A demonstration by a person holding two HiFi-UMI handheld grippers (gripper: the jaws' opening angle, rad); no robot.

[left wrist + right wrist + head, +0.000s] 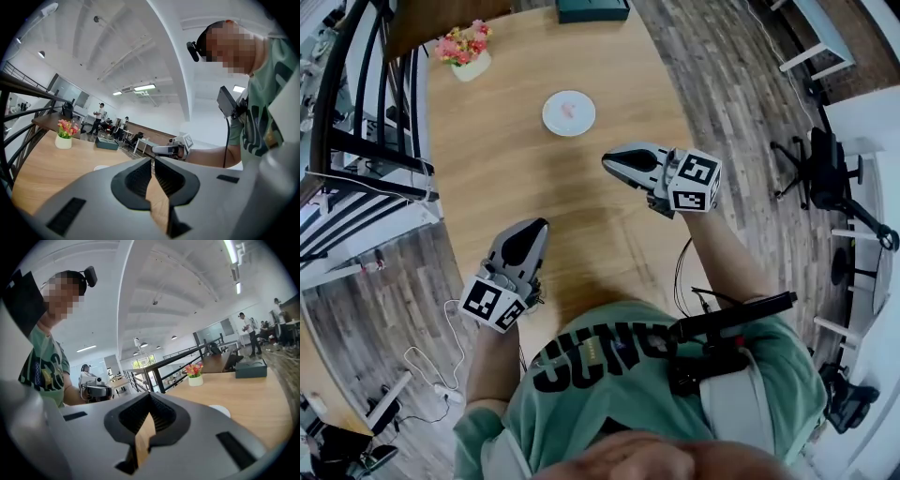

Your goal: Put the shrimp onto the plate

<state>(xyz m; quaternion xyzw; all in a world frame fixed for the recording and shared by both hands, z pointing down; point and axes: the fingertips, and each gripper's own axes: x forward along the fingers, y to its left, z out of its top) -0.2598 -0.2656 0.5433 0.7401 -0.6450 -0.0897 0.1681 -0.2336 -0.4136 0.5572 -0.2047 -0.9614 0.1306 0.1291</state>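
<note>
Shrimp: a small pink shrimp (568,110) lies on the white plate (585,125), roughly at its middle. Judged from this, the task looks done.
Plate: it sits on the far half of the counter (534,187), about midway between the left and right edges and well apart from both grippers.
Left gripper: the left gripper (152,159) is held level above the near left part of the counter. Its jaws are together at the tips with nothing between them; only wood shows through the slit behind the tips.
Right gripper: the right gripper (150,395) is above the near right part of the counter and points across it toward the left. Its jaws are closed and empty.
Handling, as a judgement: the shrimp looks light and small. It is probably soft or rubbery and a little slippery, so it would flex instead of breaking. A gentle pinch across the thick middle of the body would hold better than one at the thin tail. Too hard a squeeze could make it pop out sideways.
Plate, as a judgement: it is light, smooth and shallow, so a nudge at the rim could slide it over the wood.
Surface: the counter top is pale, smooth, flat wood with rounded edges. A flower pot (469,58) stands near the far left corner and a dark box (592,9) at the far edge.
Room: there is a grey plank floor (741,84), a black railing (366,141) beyond the left edge, and an office chair (825,173) off to the right. It is an open, bright office with people far in the background.
</note>
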